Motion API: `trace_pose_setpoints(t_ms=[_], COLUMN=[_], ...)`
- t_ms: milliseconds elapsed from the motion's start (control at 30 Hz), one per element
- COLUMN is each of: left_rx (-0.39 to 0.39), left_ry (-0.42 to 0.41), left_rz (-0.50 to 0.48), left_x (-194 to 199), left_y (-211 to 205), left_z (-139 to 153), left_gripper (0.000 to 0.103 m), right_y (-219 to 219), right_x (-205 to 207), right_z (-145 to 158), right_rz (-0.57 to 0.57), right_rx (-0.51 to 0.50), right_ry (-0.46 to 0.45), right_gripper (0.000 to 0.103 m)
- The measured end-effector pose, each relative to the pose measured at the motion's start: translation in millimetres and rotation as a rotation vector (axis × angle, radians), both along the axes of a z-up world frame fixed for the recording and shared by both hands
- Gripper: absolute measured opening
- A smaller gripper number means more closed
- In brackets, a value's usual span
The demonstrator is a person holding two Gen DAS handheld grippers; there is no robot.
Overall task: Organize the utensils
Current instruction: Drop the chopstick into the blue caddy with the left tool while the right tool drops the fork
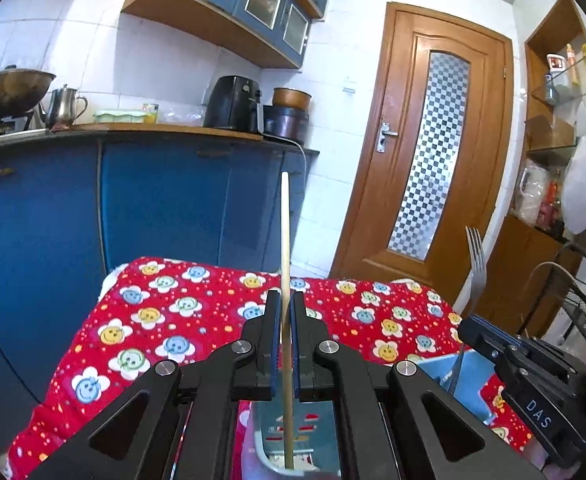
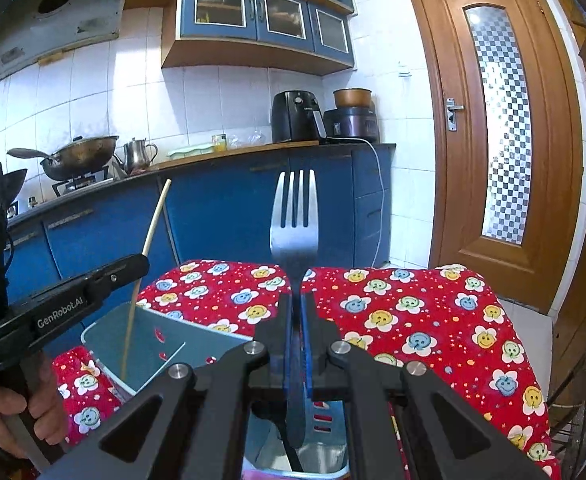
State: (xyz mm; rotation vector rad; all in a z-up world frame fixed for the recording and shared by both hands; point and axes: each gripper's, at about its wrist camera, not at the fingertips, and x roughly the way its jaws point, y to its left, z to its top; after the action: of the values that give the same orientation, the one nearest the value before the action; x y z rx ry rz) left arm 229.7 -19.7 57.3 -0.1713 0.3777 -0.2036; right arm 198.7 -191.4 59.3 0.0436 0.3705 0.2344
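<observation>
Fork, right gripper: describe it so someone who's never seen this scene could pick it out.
Start at the red smiley-flower cloth on the table in front of the blue cabinets. The right gripper above it is shut on a steel fork, tines up. The left gripper beside it clamps a thin, pale wooden chopstick; only the fork is metal and four-tined.

1. Left gripper point(image 1: 286, 312): black angular linkage arms, round silver screws, blue pads lining the jaws; white "GenRobot.AI" lettering on its side.
2. Right gripper point(image 2: 297, 312): same black build, white "DAS" marking.
3. Left hand point(image 2: 11, 408): bare skin.

Both wrist cams close, facing kitchen counter point(image 1: 165, 128), shared.
</observation>
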Motion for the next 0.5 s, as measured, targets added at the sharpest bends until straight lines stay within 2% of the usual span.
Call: trace_pose_setpoints(t_ms=[367, 500], left_rx=[-0.011, -0.009], left_ry=[0.018, 0.034], left_rz=[-0.017, -0.036], left_x=[-9.1, -10.4], left_y=[1.0, -1.3], left_z=[-5.0, -7.4], left_gripper=[0.004, 0.006], right_y=[0.5, -1.4], right_x=[-1.3, -3.4], right_z=[-4.5, -3.1], right_rz=[-0.007, 0.01], right_rx=[-0.018, 0.0], right_ry=[0.06, 0.077], right_gripper=[0.006, 0.01])
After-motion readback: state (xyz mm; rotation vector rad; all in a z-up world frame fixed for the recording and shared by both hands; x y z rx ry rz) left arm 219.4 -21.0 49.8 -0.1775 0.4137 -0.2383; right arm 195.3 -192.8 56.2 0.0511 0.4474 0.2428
